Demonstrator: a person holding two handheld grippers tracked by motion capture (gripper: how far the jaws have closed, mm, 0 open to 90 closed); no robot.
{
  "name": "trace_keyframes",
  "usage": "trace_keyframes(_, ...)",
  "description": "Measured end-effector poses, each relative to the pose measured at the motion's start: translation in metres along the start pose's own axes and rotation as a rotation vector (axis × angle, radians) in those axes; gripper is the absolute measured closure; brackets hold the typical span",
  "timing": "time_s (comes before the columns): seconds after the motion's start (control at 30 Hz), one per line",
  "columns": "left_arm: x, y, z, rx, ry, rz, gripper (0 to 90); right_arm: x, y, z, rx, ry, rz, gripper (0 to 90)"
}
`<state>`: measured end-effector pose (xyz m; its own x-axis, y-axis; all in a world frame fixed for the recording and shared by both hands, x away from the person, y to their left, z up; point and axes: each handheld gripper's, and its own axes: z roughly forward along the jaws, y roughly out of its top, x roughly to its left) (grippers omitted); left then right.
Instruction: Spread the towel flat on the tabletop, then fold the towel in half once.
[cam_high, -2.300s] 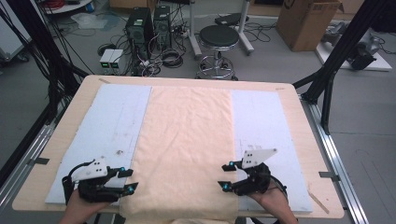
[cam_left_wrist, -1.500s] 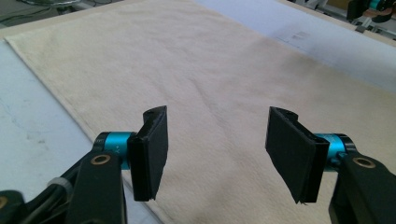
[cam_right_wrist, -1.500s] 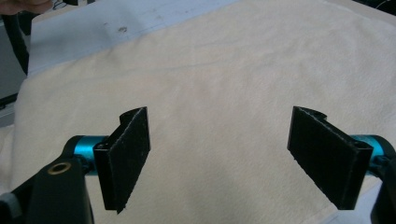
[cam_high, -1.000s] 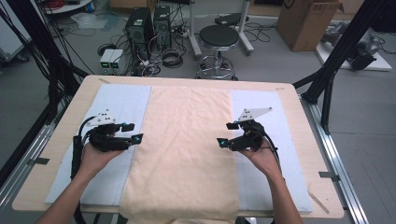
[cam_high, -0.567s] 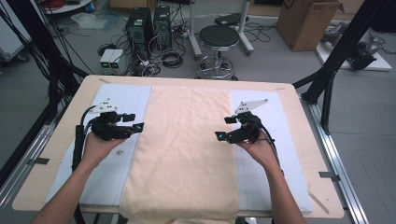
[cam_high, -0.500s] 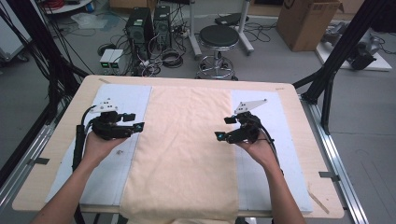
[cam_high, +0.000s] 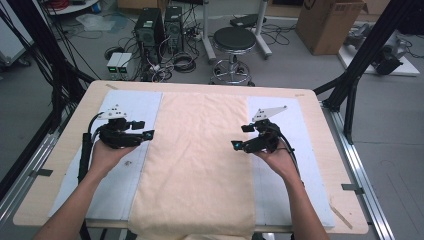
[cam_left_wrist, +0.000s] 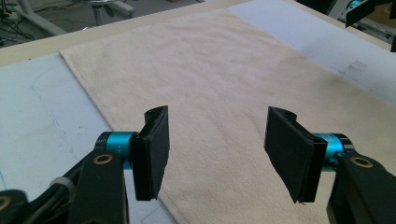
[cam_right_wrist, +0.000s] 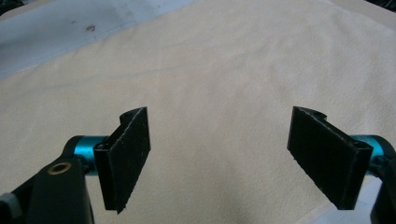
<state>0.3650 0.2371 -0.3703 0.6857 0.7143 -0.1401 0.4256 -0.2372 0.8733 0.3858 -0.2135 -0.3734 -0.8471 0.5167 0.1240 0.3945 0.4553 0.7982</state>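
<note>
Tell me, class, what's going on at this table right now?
A person holds a two-jaw gripper in each hand over a cream towel spread flat along a table. The left gripper sits at the towel's left edge, the right gripper at its right edge. Both have their jaws open with nothing between them, so the towel isn't gripped yet.

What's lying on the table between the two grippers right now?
Only the cream towel. In the high view, the stretch of it between the left gripper and the right gripper is flat and bare, with both grippers open at its long edges.
</note>
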Motion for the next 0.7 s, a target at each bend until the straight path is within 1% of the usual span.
trace_keyframes(0.03,0.0,0.0,0.0,0.002,0.002,0.003,40.7,0.0,0.0,0.0,0.002,-0.003,0.004,20.8)
trace_keyframes(0.07,0.001,0.0,0.002,-0.004,0.002,-0.002,40.7,-0.001,0.0,0.0,0.003,0.0,0.004,20.9)
trace_keyframes(0.17,0.004,0.002,0.005,0.0,0.013,-0.012,40.7,-0.005,-0.001,0.001,0.002,-0.006,0.009,21.1)
trace_keyframes(0.3,0.007,0.013,0.013,0.006,0.026,-0.008,40.7,-0.012,0.0,0.0,0.008,-0.019,0.03,21.1)
trace_keyframes(0.4,0.011,0.025,0.019,0.013,0.036,-0.004,40.7,-0.02,0.007,0.0,0.026,-0.036,0.037,21.2)
trace_keyframes(0.43,0.013,0.028,0.022,0.008,0.043,-0.002,40.7,-0.023,0.009,0.0,0.019,-0.043,0.037,21.3)
trace_keyframes(0.47,0.014,0.032,0.024,0.009,0.046,-0.01,40.8,-0.027,0.012,0.0,0.023,-0.052,0.043,21.3)
trace_keyframes(0.53,0.018,0.037,0.03,0.021,0.061,-0.01,40.7,-0.034,0.016,0.003,0.032,-0.072,0.051,21.4)
trace_keyframes(0.57,0.02,0.039,0.033,0.018,0.07,-0.014,40.7,-0.037,0.017,0.004,0.022,-0.081,0.054,22.7)
trace_keyframes(0.67,0.027,0.041,0.041,0.025,0.098,-0.028,40.7,-0.048,0.019,0.009,0.026,-0.114,0.073,23.4)
trace_keyframes(0.7,0.03,0.041,0.044,0.031,0.11,-0.035,40.8,-0.053,0.02,0.011,0.042,-0.123,0.078,23.4)
